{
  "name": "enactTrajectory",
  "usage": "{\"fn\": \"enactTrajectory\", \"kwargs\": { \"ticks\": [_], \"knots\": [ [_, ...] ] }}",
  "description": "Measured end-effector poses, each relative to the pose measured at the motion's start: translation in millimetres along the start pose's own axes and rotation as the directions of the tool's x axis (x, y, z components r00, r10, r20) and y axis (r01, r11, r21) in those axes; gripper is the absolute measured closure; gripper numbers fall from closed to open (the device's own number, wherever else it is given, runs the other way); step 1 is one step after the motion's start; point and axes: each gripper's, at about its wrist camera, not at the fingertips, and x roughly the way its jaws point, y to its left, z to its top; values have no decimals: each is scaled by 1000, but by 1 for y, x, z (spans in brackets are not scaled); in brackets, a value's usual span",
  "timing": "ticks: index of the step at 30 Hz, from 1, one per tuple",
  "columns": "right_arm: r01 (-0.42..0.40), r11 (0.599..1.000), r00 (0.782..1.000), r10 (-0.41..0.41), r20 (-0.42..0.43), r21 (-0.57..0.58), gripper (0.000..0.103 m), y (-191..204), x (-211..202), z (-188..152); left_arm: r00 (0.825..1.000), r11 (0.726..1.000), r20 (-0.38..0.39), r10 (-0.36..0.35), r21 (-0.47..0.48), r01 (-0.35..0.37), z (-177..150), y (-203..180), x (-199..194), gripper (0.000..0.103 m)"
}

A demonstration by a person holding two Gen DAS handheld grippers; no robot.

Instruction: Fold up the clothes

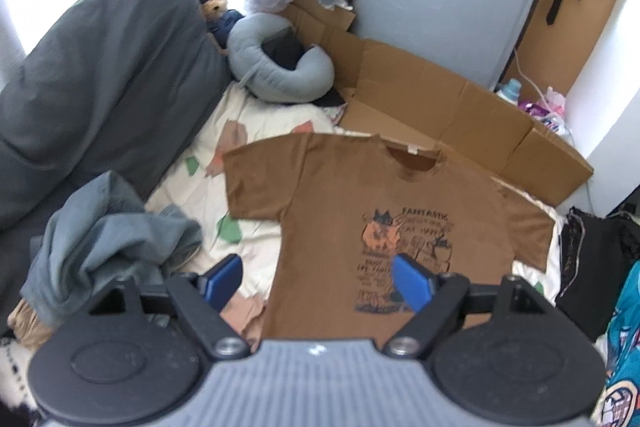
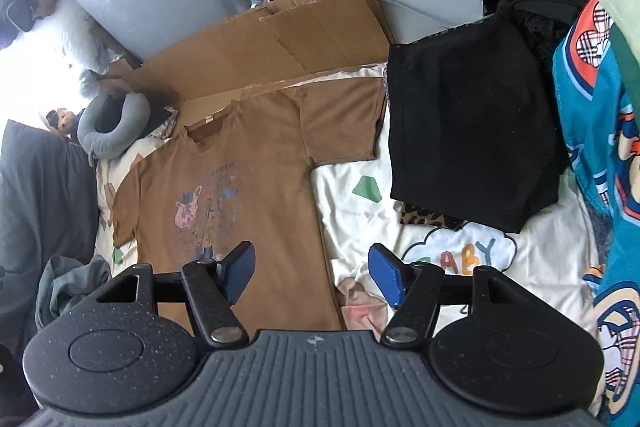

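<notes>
Brown T-shirt [image 1: 360,211] laid flat and print-up on the patterned bedsheet [image 2: 440,187], collar toward the flattened cardboard [image 1: 440,99], both sleeves spread; no fold is yet visible, so the task is judged to be at its start. Left gripper [image 1: 316,281] above the shirt's lower left portion, jaws released and holding nothing; its left blue pad sits over the sheet and its right pad over the printed chest. Right gripper [image 2: 312,275] likewise spread wide and empty, straddling the shirt's right side edge near the hem; its left pad is over brown fabric and its right pad over bare sheet.

The step in hand appears to be the first grasp (probably hem corners or one side edge, though the frames do not settle which). To do it well: lower each gripper until one pad slips under the cloth edge and the other rests on top; pinch both layers of the shirt, not the sheet beneath; lift both sides evenly so the fabric stays taut and the fold line runs straight.

Hazards: the crumpled grey garment [image 1: 112,235] lies just beside the left sleeve, and the folded black garment [image 2: 472,131] touches or overlaps the right sleeve's end; keep the folded shirt from dragging either.
</notes>
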Motion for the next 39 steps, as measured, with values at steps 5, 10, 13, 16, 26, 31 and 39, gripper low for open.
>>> {"fn": "enactTrajectory", "kwargs": {
  "ticks": [5, 10, 13, 16, 26, 31, 39],
  "knots": [
    [37, 999, 999, -37, -7, 2, 33, -4, 26, 4, 1000, 1000, -8, -26, 14, 26, 21, 0, 45, 17],
    [72, 997, 997, -72, -11, -14, 33, -2, 61, 11, 997, 997, -29, -66, 34, 67, 35, 3, 106, 17],
    [85, 996, 996, -85, 2, -38, 33, 2, 83, 14, 997, 995, -38, -65, 79, 67, 31, 5, 139, 17],
    [95, 994, 995, -95, 1, -45, 33, 6, 104, 17, 996, 996, -69, -60, 58, 64, 25, 13, 175, 17],
    [85, 994, 996, -85, -4, -68, 33, 11, 164, 21, 994, 999, -111, -23, 22, 26, 8, 46, 243, 17],
    [97, 994, 995, -96, 7, -57, 33, 1, 195, 18, 996, 1000, -93, -5, 9, 5, 1, 61, 263, 17],
    [64, 998, 998, -64, -2, -2, 33, -15, 243, 19, 997, 1000, -82, 14, -23, -16, -19, 67, 295, 17]
  ]
}}
